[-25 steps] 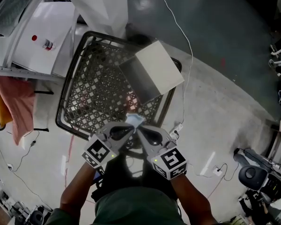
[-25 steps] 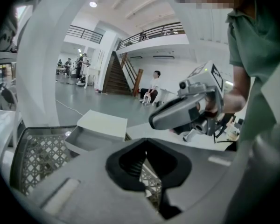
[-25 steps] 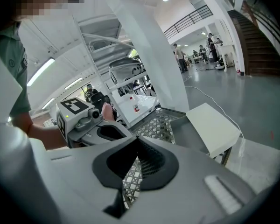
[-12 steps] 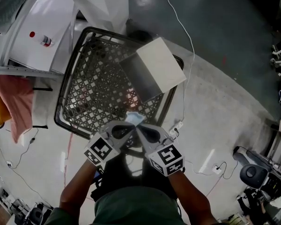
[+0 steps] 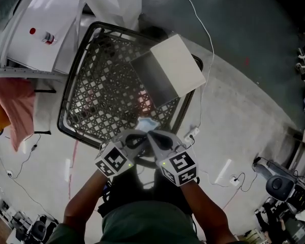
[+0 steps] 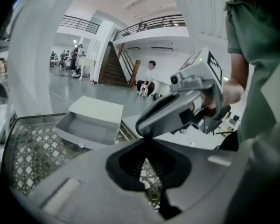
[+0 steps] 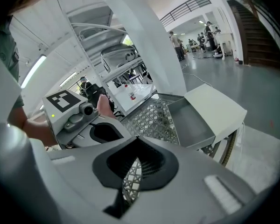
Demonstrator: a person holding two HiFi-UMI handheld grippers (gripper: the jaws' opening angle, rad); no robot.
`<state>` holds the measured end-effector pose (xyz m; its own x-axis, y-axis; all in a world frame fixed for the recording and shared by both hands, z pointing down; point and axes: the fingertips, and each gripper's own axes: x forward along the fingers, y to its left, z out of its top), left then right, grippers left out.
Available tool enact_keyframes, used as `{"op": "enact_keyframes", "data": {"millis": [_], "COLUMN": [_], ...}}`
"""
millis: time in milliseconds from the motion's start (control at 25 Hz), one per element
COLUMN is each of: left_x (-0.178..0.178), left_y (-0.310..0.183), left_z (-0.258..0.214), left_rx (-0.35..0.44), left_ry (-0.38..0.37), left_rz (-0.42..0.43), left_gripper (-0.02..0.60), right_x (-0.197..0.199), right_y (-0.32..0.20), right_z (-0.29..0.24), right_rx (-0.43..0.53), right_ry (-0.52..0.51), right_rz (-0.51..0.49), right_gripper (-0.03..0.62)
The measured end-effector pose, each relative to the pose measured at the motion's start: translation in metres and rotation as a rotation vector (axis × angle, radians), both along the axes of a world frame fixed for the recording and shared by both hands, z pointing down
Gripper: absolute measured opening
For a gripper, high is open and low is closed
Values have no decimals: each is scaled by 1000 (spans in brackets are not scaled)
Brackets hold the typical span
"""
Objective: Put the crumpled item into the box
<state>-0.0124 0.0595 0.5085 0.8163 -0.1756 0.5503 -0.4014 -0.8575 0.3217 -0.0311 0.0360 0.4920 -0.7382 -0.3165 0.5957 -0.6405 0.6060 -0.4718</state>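
The left gripper (image 5: 140, 132) and right gripper (image 5: 150, 133) are each pressing their fingers together, tips meeting under the crumpled item (image 5: 146, 124), seemingly wedging it between them. It is hanging over the basket's (image 5: 71, 93) near rim. The box (image 5: 169, 70) is waiting open and apart, so carrying and dropping are left.

Grey polished floor (image 5: 254, 44), dark staircase (image 6: 113, 69), railed balcony (image 6: 149, 23)
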Motion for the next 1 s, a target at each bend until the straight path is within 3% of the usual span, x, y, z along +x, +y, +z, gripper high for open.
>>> {"op": "enact_keyframes", "data": {"millis": [1000], "left_x": [-10], "left_y": [-7], "left_z": [29], "left_rx": [-30], "left_ry": [-22], "left_rz": [0], "left_gripper": [3], "right_x": [-9], "right_y": [-8], "right_z": [30], "right_rx": [-33], "right_ry": [16], "right_rz": [7], "right_gripper": [6]}}
